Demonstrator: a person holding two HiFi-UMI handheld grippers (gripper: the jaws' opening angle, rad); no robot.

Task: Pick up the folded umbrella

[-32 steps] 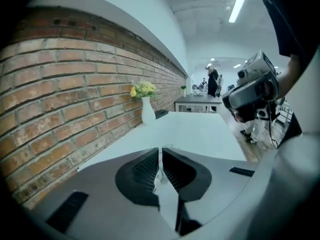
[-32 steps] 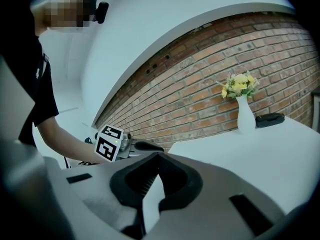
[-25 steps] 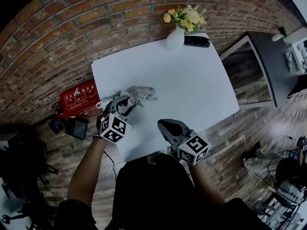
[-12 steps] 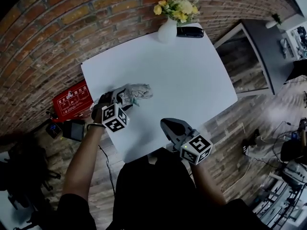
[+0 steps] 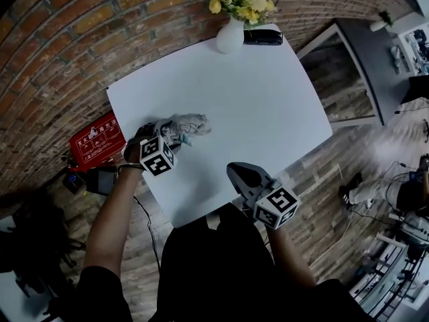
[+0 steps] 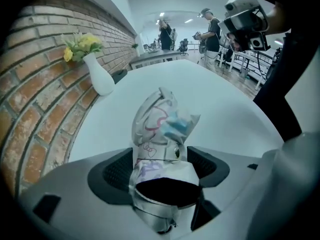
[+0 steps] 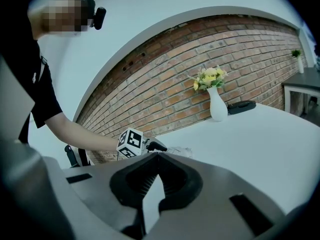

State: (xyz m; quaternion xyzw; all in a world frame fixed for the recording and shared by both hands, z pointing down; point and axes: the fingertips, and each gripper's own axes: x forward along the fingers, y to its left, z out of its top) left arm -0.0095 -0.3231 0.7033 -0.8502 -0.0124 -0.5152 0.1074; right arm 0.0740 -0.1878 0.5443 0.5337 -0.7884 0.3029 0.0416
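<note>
Bearing pink heart doodles, apparently: folded umbrella.

Red flat box, just beside the left edge of the white rectangular table: rows of white characters and a small white pictogram on its top face, too small to read.

White cube at the table's left edge: a black square coded marker on each visible face, no letters or digits.

Second white cube at the table's near edge: markers of the same kind.

Folded pale fabric umbrella on the table near its left edge: pink outline drawings, some heart-shaped, no legible wording.
</note>
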